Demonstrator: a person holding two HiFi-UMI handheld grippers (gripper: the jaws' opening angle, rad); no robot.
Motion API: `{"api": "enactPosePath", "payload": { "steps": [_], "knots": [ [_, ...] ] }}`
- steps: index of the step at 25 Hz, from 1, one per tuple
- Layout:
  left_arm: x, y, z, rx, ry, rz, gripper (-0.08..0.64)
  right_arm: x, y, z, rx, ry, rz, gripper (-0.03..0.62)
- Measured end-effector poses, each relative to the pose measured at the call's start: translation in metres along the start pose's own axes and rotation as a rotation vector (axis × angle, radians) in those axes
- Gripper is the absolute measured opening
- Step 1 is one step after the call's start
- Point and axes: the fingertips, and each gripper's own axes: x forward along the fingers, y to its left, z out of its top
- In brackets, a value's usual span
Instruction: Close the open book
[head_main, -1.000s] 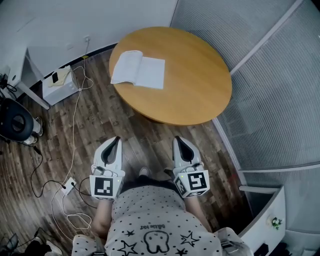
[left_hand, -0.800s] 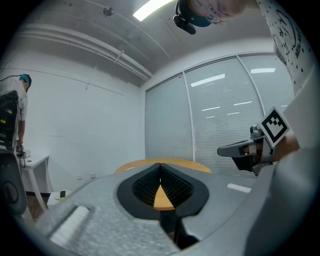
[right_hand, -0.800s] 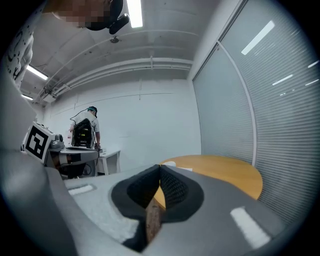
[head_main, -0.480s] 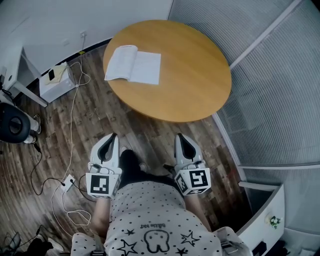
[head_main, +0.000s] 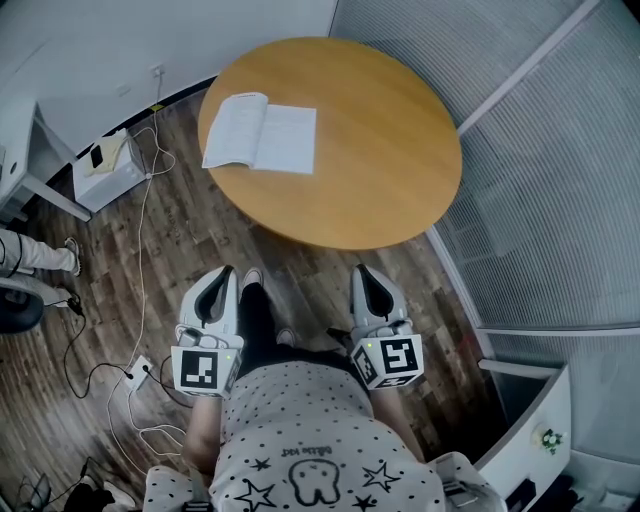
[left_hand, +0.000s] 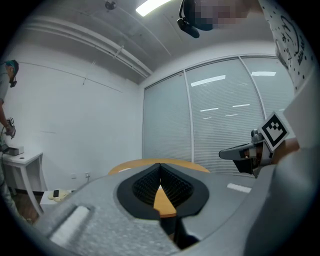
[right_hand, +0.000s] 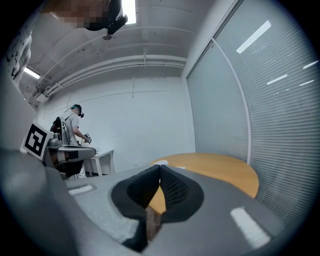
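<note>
An open white book (head_main: 260, 133) lies flat on the left part of a round wooden table (head_main: 390, 160). I hold both grippers level over the wood floor, well short of the table's near edge. My left gripper (head_main: 220, 283) is shut with nothing between its jaws. Beside it, my right gripper (head_main: 366, 281) is also shut and empty. In the left gripper view the table (left_hand: 155, 165) shows just past the closed jaws, with the right gripper (left_hand: 237, 153) off to the right. The right gripper view has the table (right_hand: 220, 167) ahead and the book (right_hand: 161, 163) as a thin pale strip.
A small white cabinet (head_main: 108, 170) stands on the floor left of the table, with cables (head_main: 140, 290) trailing toward me. A glass partition with blinds (head_main: 540, 190) runs along the right. Another person (right_hand: 74, 131) stands by a white desk (right_hand: 102, 156) at the far wall.
The table and book have shifted slightly up and left in the head view as I step closer. Both grippers keep their pose, still shut. A chair at the left edge has slid out of view.
</note>
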Motion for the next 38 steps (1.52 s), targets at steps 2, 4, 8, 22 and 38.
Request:
{"api": "enactPosePath", "payload": {
  "steps": [2, 4, 8, 22, 38],
  "knots": [
    [0.007, 0.008, 0.0, -0.006, 0.002, 0.004, 0.008, 0.009, 0.002, 0.001, -0.003, 0.007, 0.005, 0.005],
    [0.015, 0.018, 0.0, -0.012, 0.014, 0.01, 0.008, 0.02, 0.004, 0.002, -0.006, 0.014, 0.009, 0.005],
    [0.034, 0.046, -0.005, -0.014, 0.011, 0.002, 0.008, 0.049, 0.01, 0.004, -0.007, 0.023, 0.003, 0.005],
    [0.148, 0.146, 0.019, 0.001, 0.001, -0.095, 0.008, 0.173, 0.006, 0.048, -0.017, 0.021, -0.095, 0.005],
    [0.211, 0.223, 0.007, -0.075, 0.053, -0.211, 0.008, 0.254, 0.012, 0.057, -0.015, 0.053, -0.194, 0.005]
  ]
}}
